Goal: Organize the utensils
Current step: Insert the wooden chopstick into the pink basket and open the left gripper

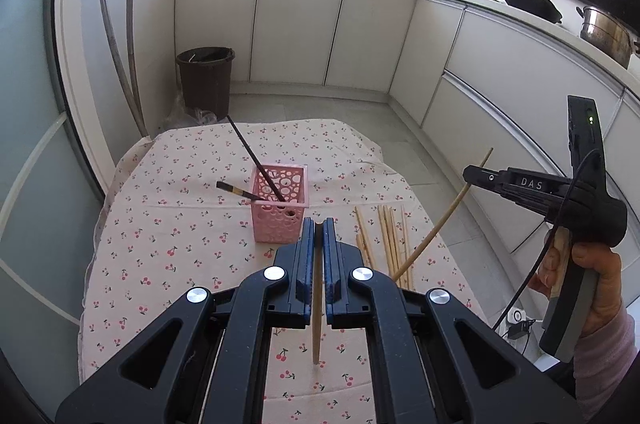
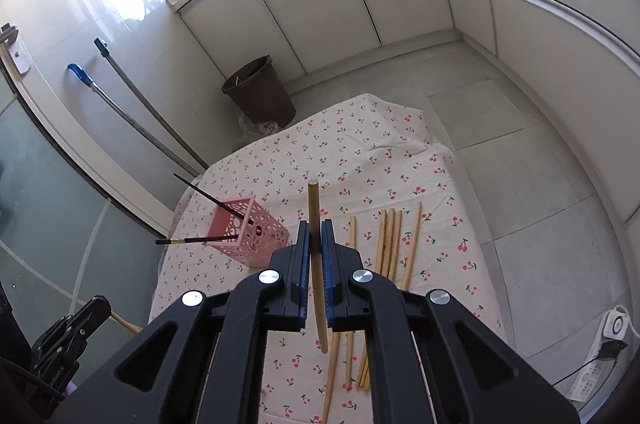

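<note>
Left wrist view shows the left gripper clamped tight on one wooden chopstick, held above the cherry-print cloth, with the pink basket just beyond it already holding two black chopsticks. The right gripper is likewise closed on a second wooden chopstick. Judged progress is early: a loose bundle of wooden chopsticks lies on the cloth beside the basket, not yet sorted

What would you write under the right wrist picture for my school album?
The right gripper holds one wooden chopstick above the cherry tablecloth, near a pink basket already holding black chopsticks.
</note>
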